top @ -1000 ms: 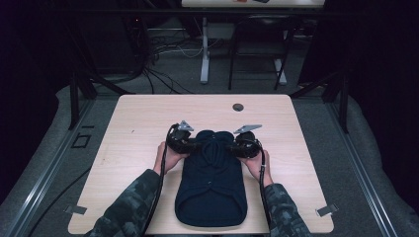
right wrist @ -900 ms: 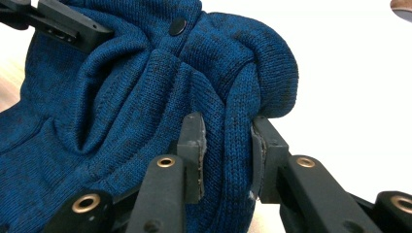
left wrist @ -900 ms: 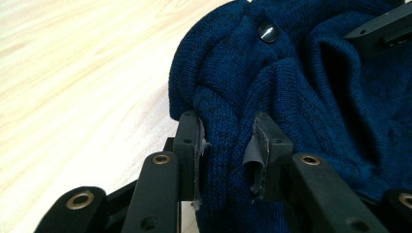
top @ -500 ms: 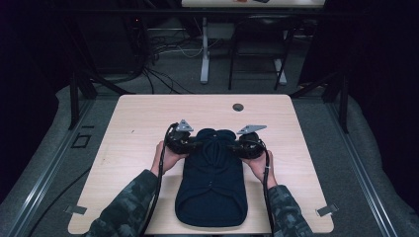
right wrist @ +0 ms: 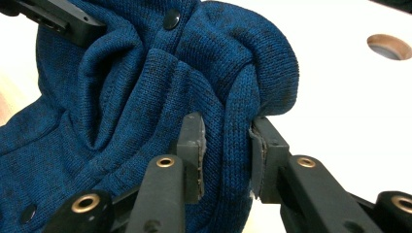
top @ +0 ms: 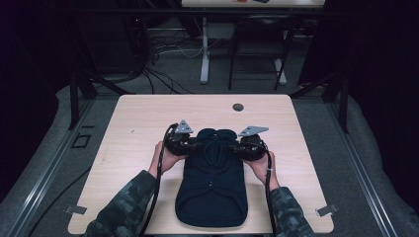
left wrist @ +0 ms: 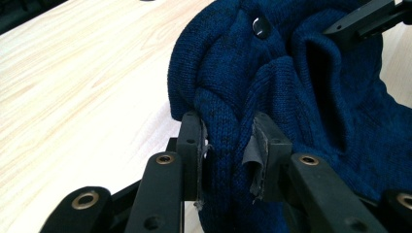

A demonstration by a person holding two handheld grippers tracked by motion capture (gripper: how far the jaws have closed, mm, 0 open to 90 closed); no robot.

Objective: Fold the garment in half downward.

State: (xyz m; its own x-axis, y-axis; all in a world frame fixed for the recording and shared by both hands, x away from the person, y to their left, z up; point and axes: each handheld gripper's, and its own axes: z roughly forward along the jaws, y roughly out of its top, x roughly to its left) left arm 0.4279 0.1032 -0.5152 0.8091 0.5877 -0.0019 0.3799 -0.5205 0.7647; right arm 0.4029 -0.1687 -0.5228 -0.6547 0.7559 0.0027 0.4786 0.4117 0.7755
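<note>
Knitted garment (top: 212, 182): dark blue, lies flat on the wooden table (top: 133, 123) between the two grippers, its far end bunched up.
Left gripper (left wrist: 227, 145): jaws closed on a thick fold of the knit at the garment's left edge.
Right gripper (right wrist: 227, 145): jaws closed on a fold at the right edge.
Button (right wrist: 171, 20): dark, just beyond both jaw pairs.
Hole (top: 238, 107): in the table, farther ahead of the right gripper.
</note>
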